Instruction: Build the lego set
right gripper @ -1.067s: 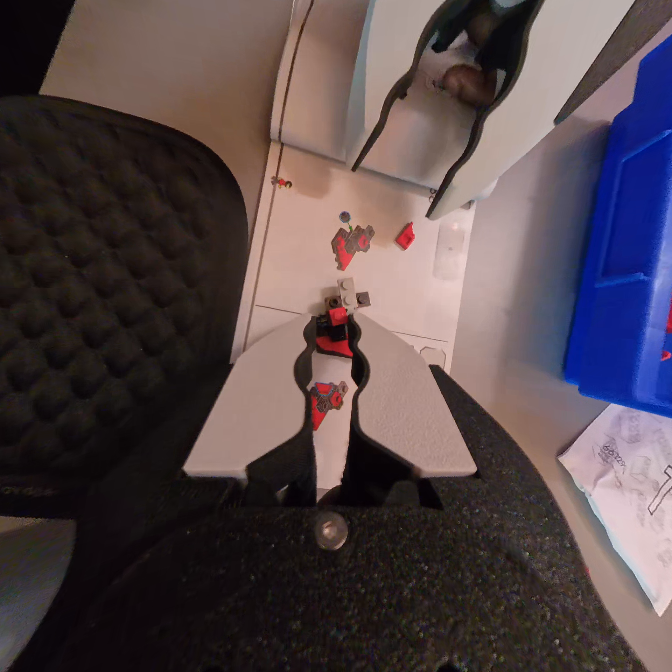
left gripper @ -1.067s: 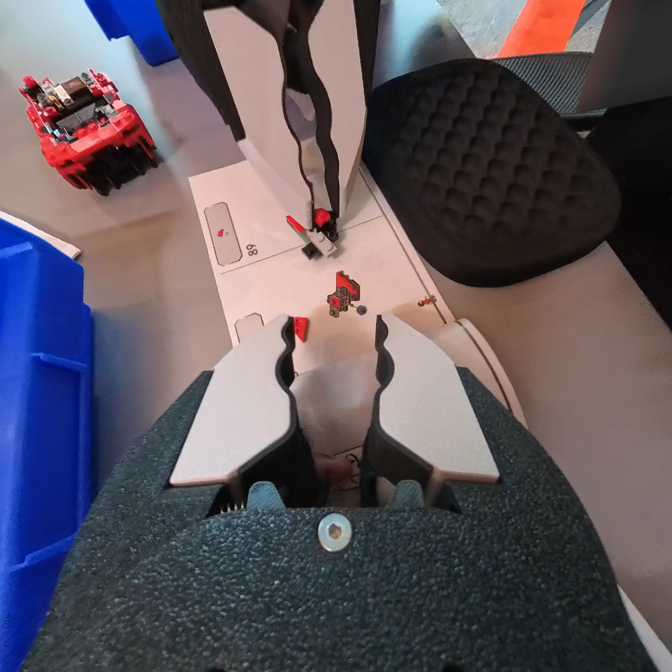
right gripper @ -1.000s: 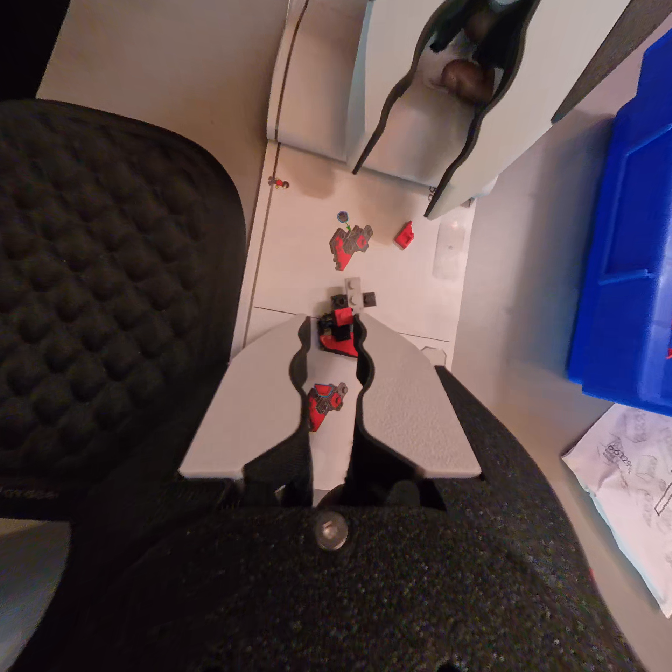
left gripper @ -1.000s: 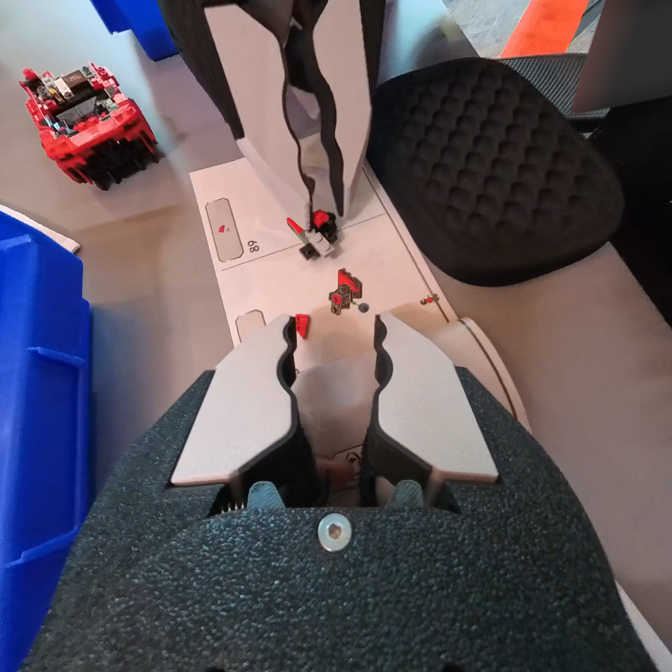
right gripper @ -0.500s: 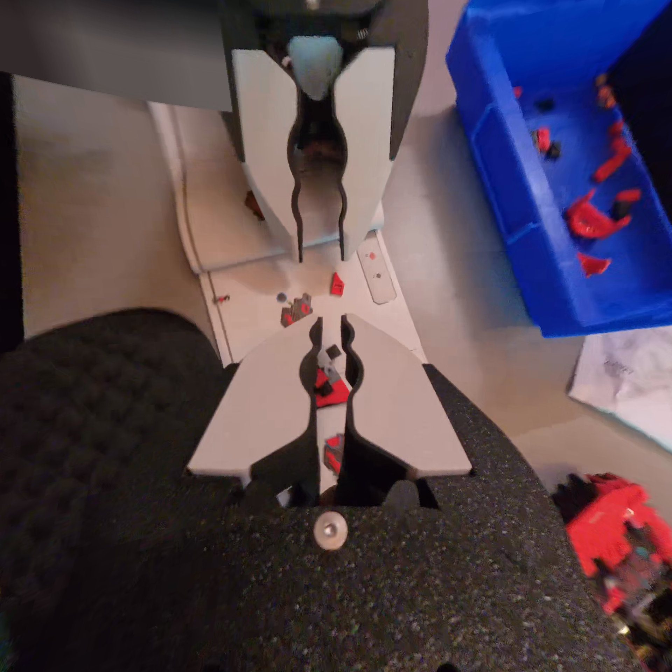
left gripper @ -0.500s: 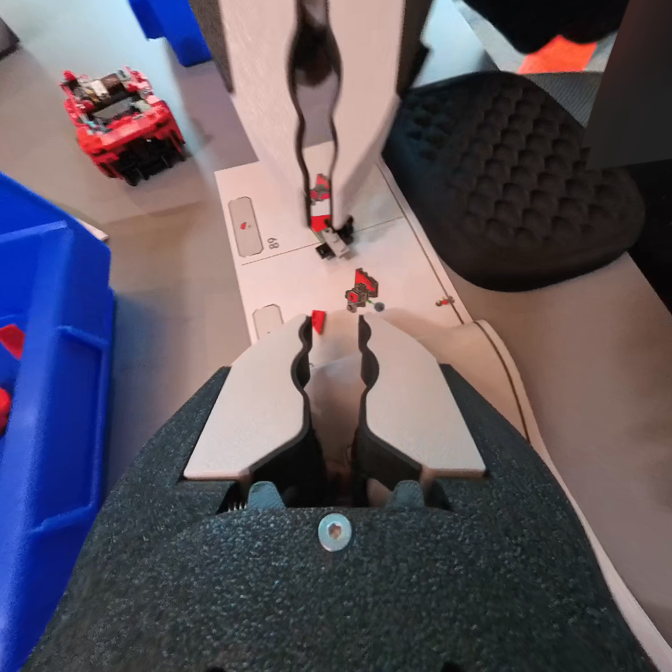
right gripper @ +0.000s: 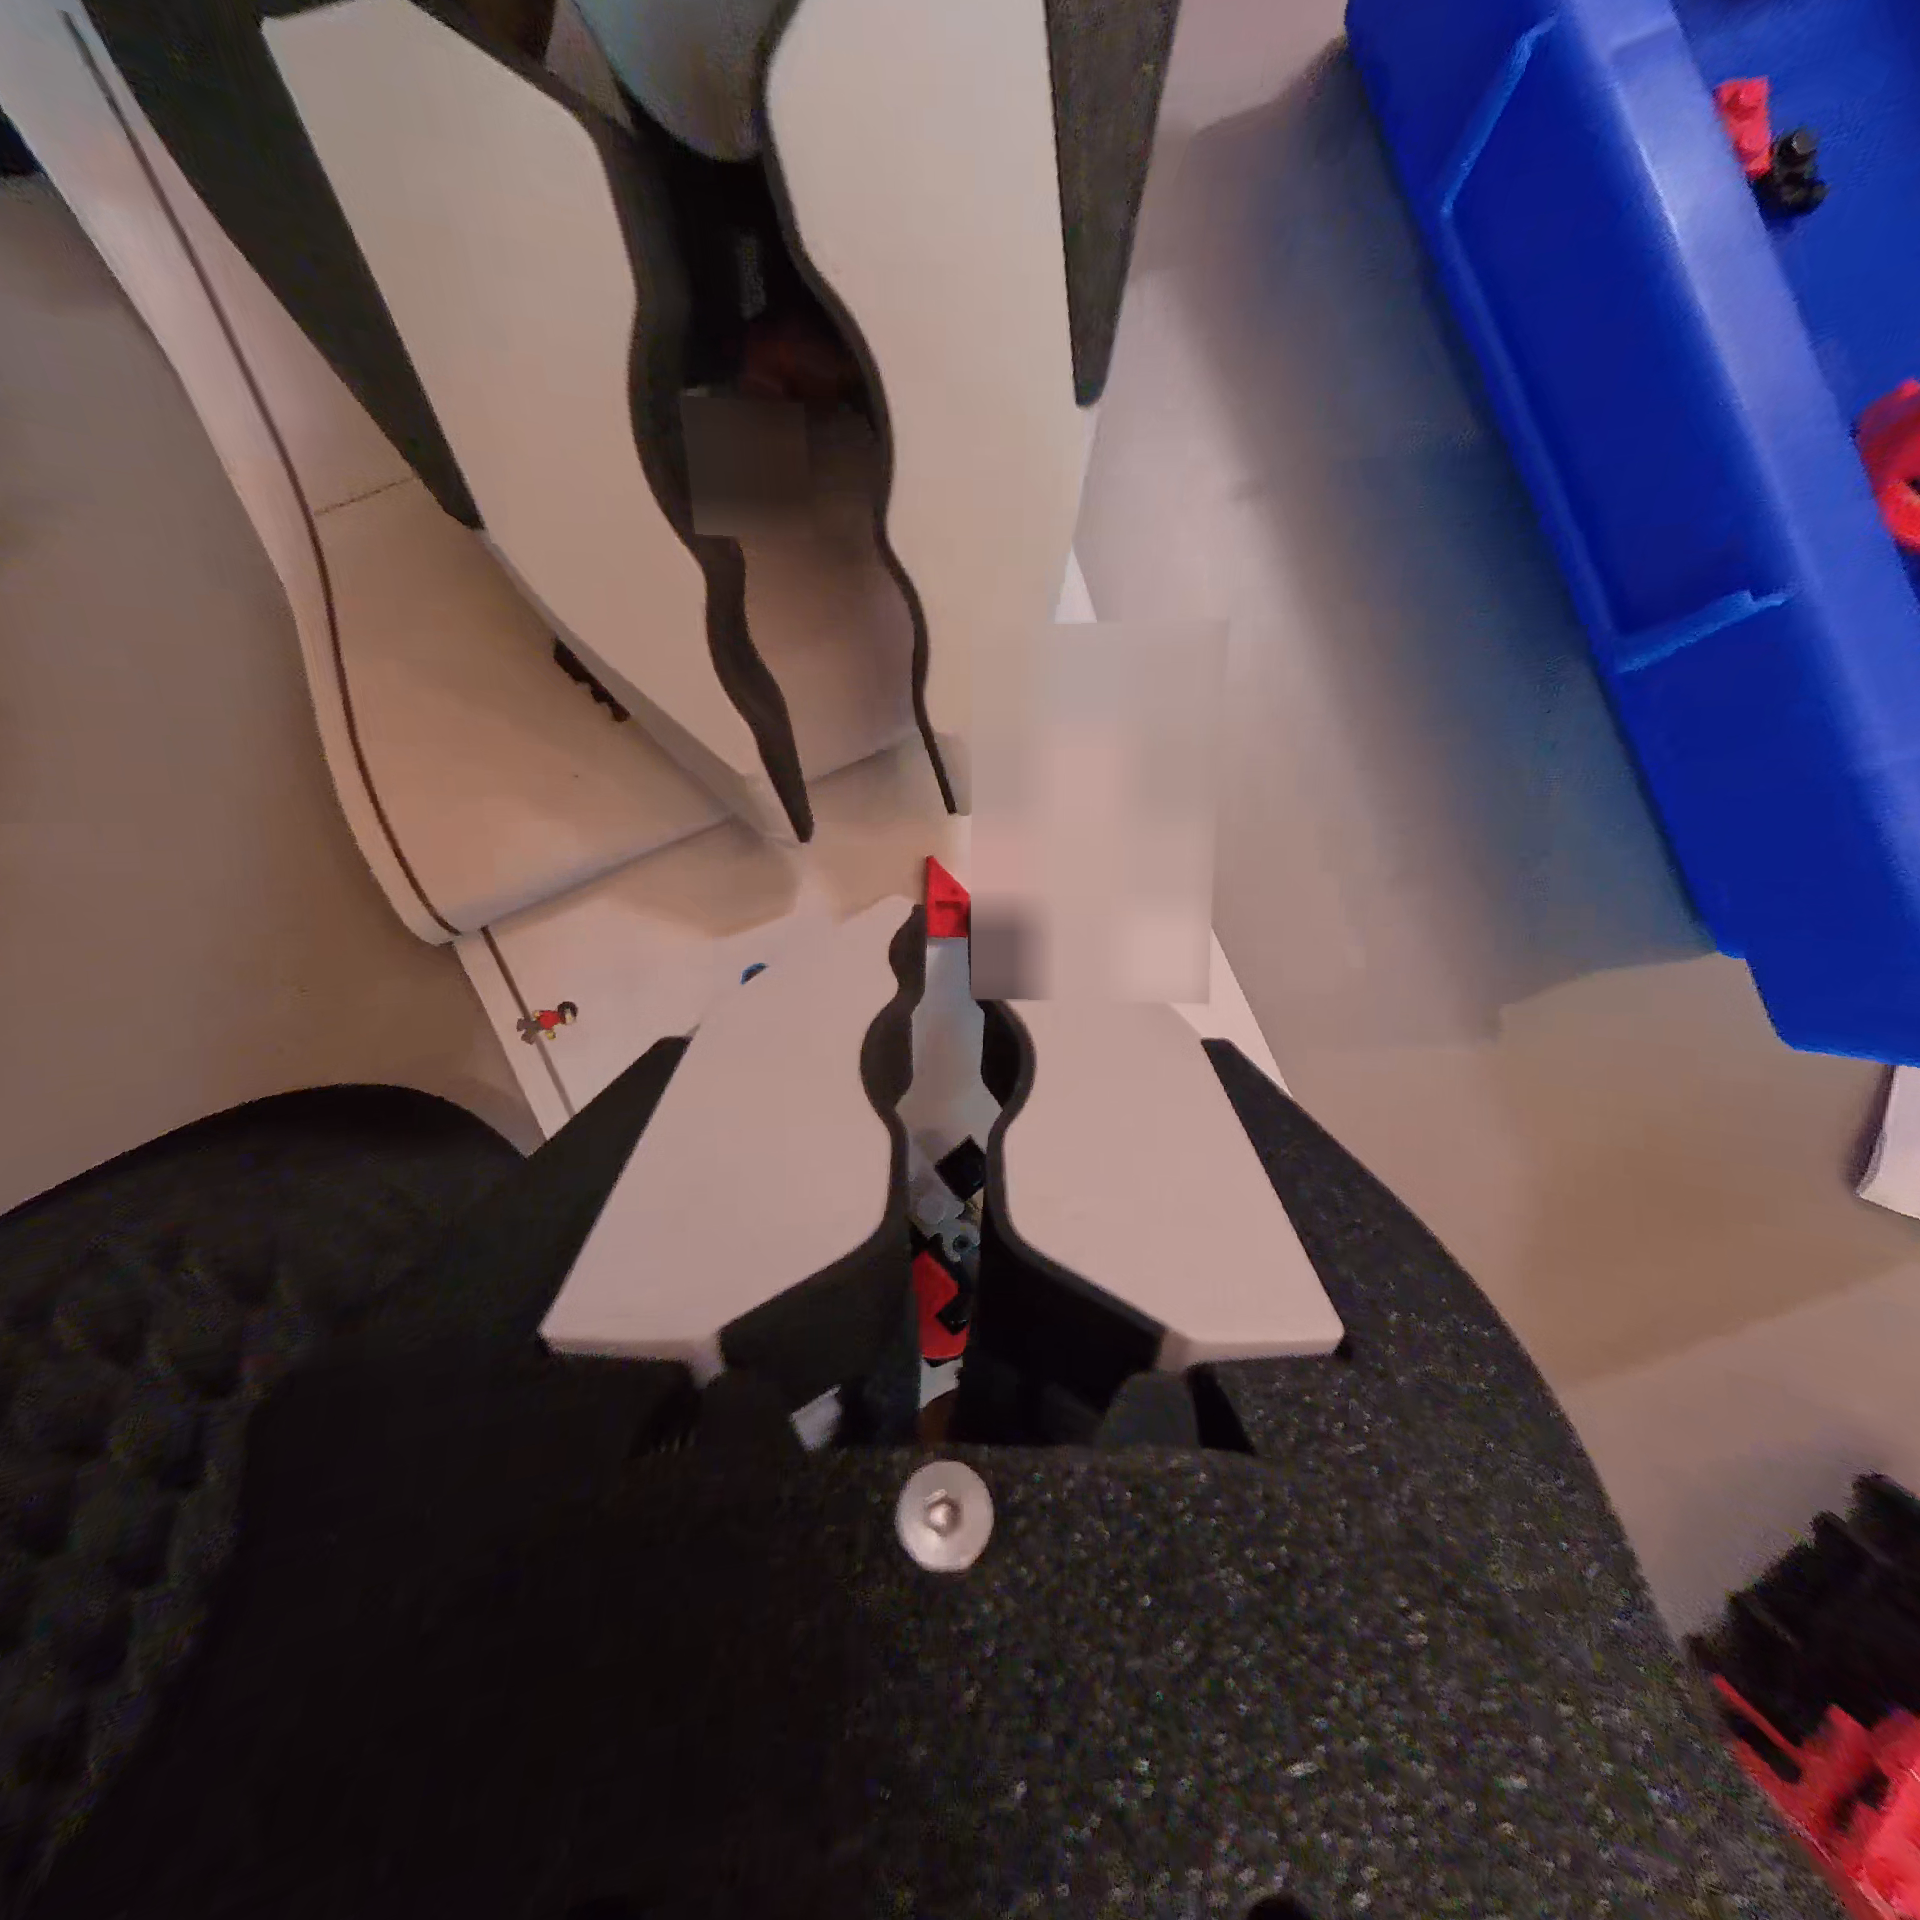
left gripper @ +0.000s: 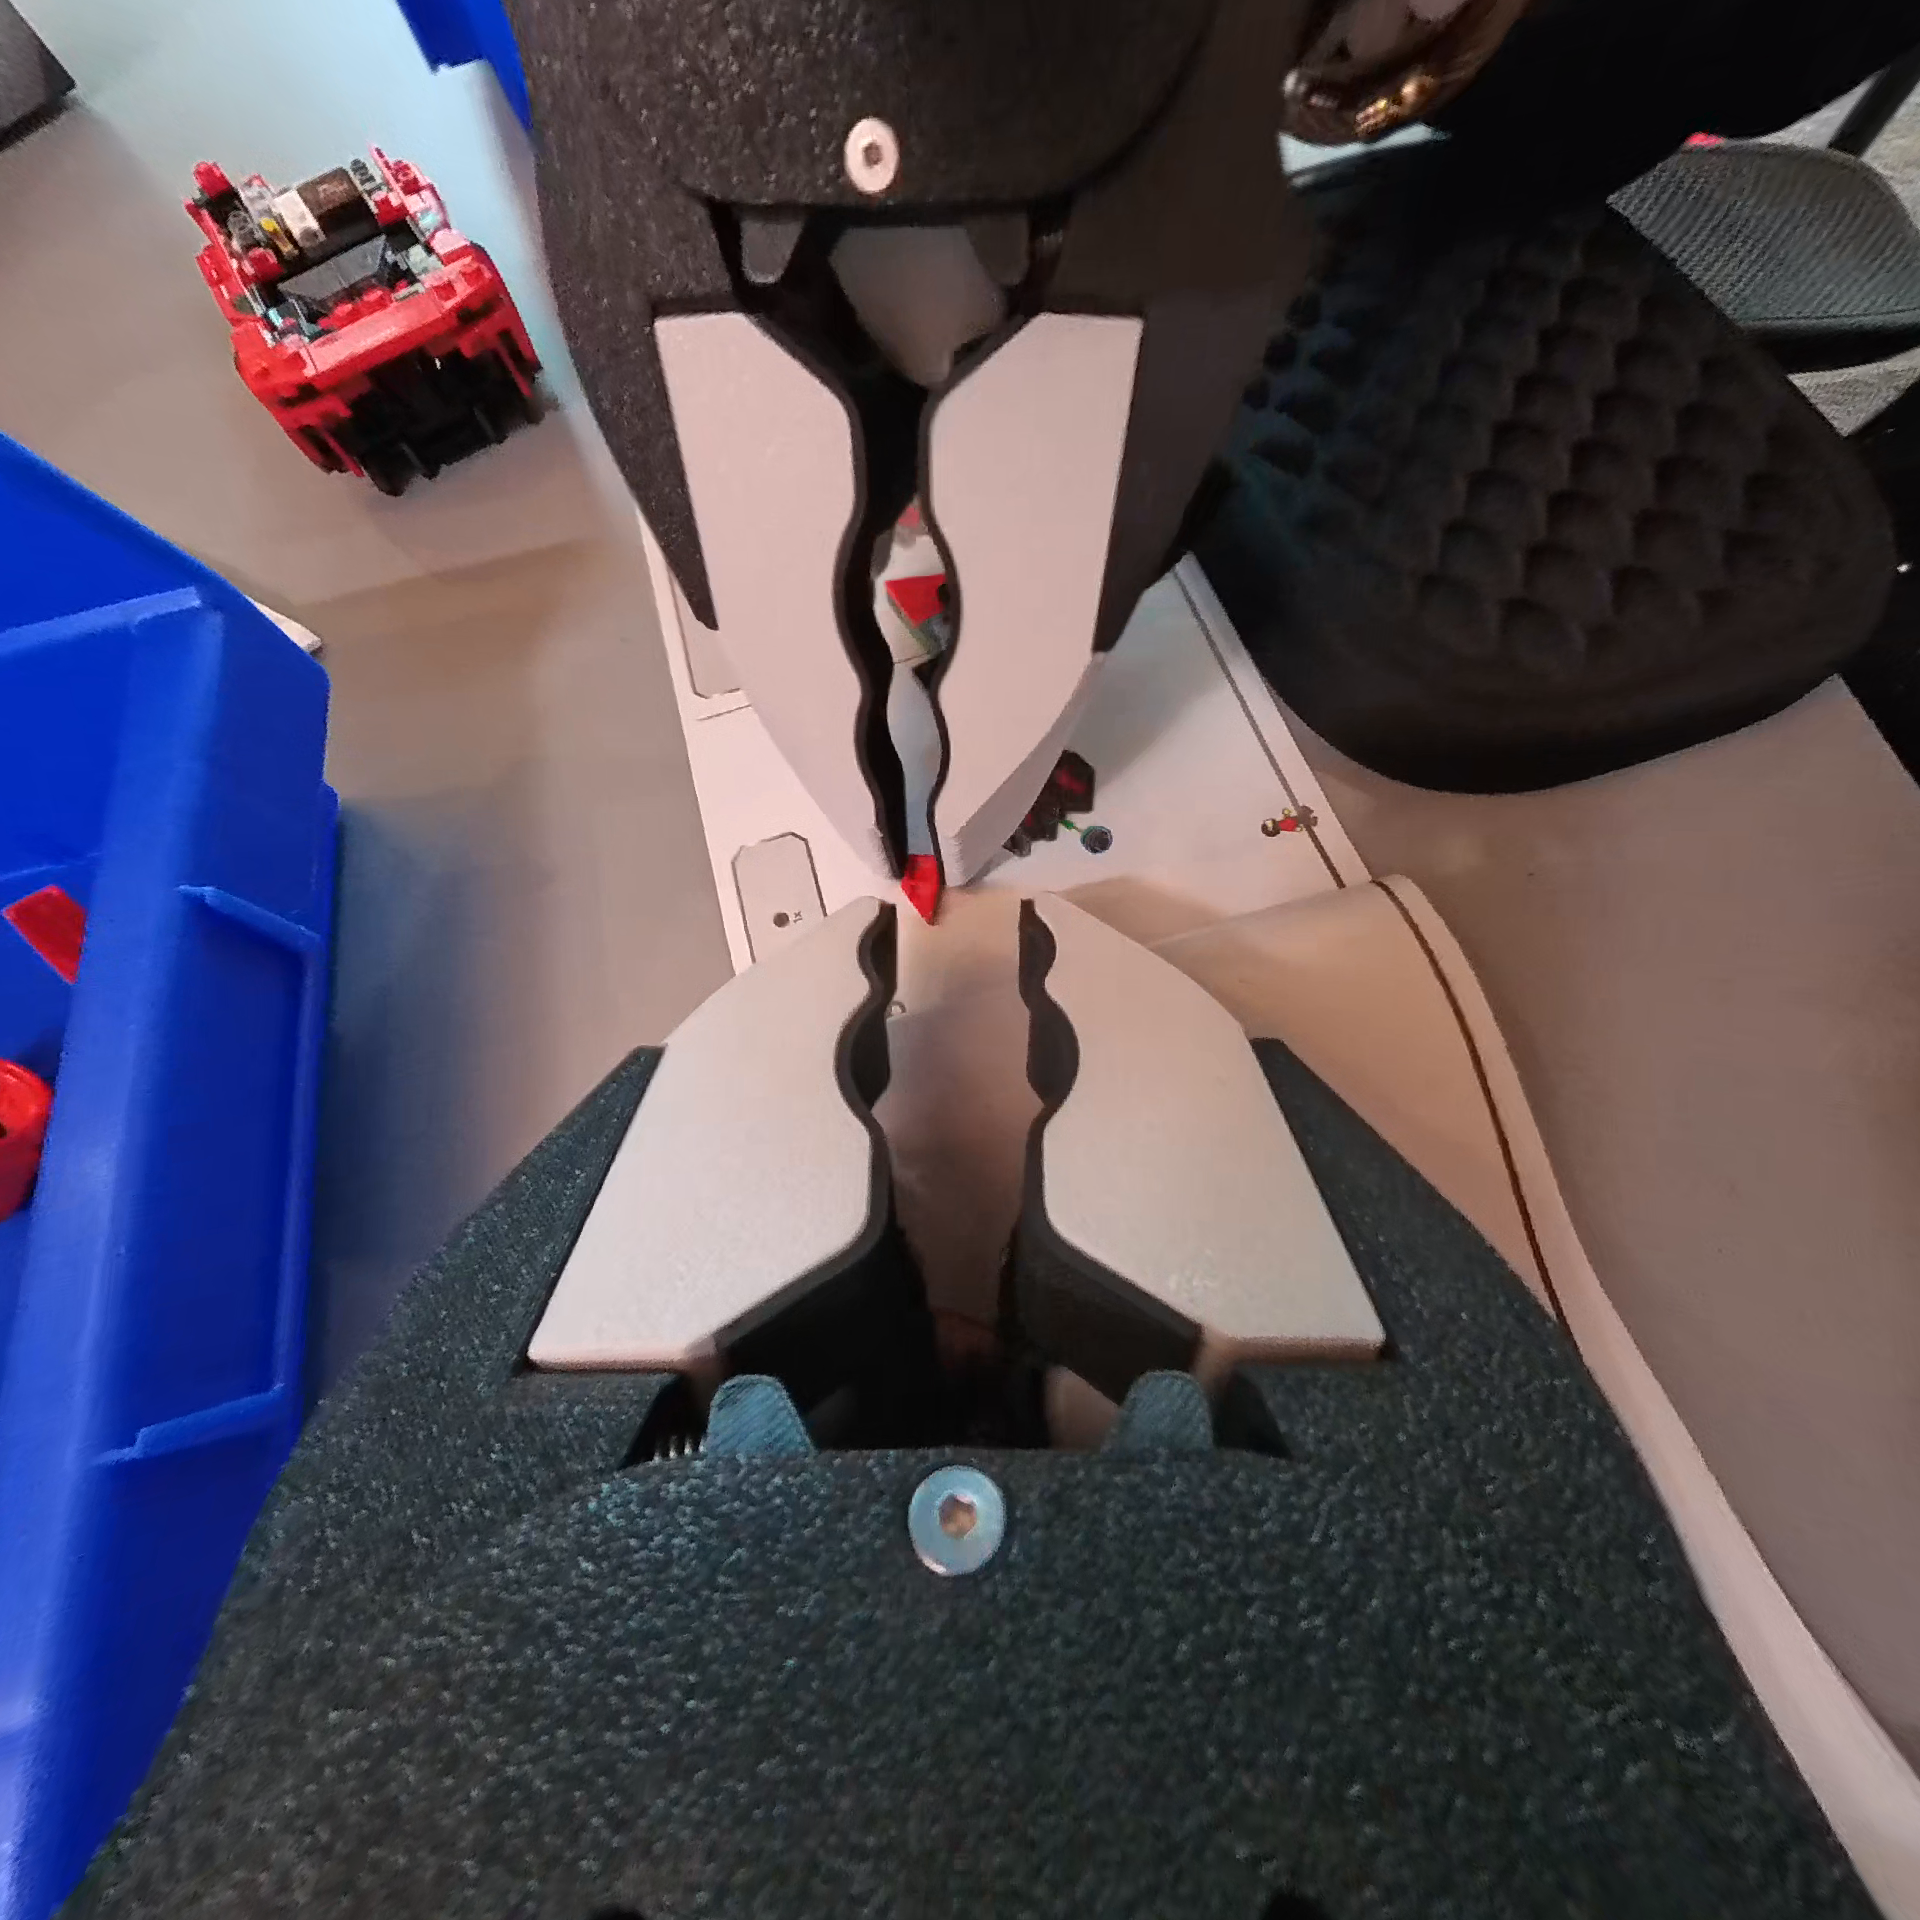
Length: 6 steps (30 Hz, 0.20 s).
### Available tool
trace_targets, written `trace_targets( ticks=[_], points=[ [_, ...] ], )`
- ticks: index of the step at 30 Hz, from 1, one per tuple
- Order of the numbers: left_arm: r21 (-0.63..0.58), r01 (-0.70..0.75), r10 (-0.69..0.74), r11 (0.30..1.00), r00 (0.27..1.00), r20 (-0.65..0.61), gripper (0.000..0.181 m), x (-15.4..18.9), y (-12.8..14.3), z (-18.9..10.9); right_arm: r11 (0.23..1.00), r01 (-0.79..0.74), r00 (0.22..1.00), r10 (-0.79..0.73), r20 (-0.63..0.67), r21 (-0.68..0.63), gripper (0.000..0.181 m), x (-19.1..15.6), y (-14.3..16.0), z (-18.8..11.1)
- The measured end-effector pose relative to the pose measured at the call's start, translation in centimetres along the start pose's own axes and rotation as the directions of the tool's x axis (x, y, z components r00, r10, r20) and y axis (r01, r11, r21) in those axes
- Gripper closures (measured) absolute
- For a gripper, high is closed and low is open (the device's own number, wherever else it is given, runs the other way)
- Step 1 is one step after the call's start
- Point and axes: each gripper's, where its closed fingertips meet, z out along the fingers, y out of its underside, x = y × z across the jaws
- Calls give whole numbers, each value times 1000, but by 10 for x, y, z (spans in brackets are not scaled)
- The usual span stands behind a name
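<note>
A smooth, pale grey-beige counter (left gripper: 520, 748) fills the ground beneath both pairs of tongs and carries soft, diffuse shadows under even indoor light. To the right of the left tongs, a black chair seat (left gripper: 1538, 499) with a dimpled, quilted surface meets the counter edge; the same seat (right gripper: 156, 1403) lies low and to the left of the right tongs, in deep shade. Beyond it, at the upper right, a strip of black mesh (left gripper: 1787, 239) shows. Walls and windows are out of view.
</note>
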Motion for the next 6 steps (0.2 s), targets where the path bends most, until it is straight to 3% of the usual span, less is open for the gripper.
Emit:
trace_targets(
  ticks=[3,6],
  points=[
    [46,-152,149,987,987,63,160,-3,-7,-4,996,-65,995,60,81,61,174,-3,-4,-7],
    [16,-408,394,913,891,225,161,-9,-19,-9,986,-149,976,135,170,72,173,-6,-7,-20]
  ],
)
